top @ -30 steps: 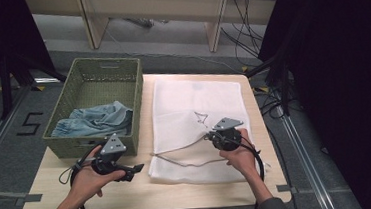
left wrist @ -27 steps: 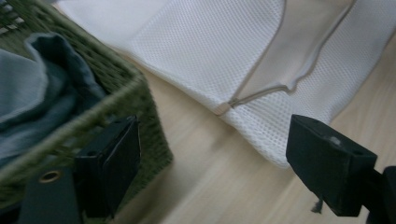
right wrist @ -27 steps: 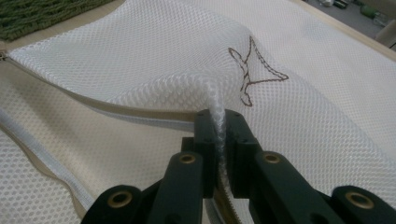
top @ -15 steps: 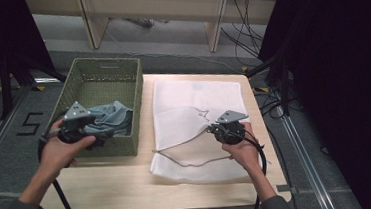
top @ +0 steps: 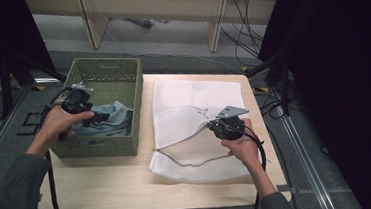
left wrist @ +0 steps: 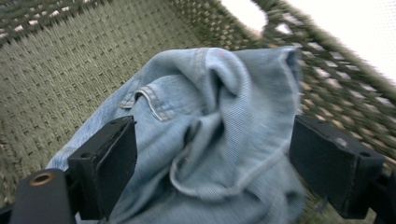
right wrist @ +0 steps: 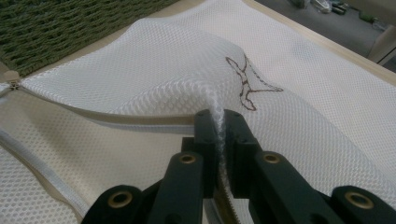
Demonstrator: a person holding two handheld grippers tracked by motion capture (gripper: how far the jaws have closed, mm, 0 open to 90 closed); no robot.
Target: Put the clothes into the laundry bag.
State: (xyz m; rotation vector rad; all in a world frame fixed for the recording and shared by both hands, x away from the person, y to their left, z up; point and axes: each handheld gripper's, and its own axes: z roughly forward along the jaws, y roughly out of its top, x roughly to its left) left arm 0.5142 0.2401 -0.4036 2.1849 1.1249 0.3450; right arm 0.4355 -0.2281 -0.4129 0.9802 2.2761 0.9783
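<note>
At the left edge of the worktop [top: 105, 191], a green woven basket [top: 106, 73] stood with a crumpled pair of light blue jeans [left wrist: 210, 135] lying in its near half. The left gripper [top: 105, 118] was inside the basket, low over the denim. Its jaws stood wide apart, one on either side of a raised fold of the fabric, and neither pad pressed on the cloth.

Across the middle and right of the worktop lay a white mesh laundry bag [top: 193, 96], flat except along its near side. The right gripper [right wrist: 217, 122] was clamped tight on the upper layer of mesh at the zippered mouth, a ridge of netting pinched between its fingers [right wrist: 204, 128]. That layer was lifted clear of the lower one, so the mouth gaped toward the basket. The zipper pull [right wrist: 11, 77] sat at the opening's basket-side end.
</note>
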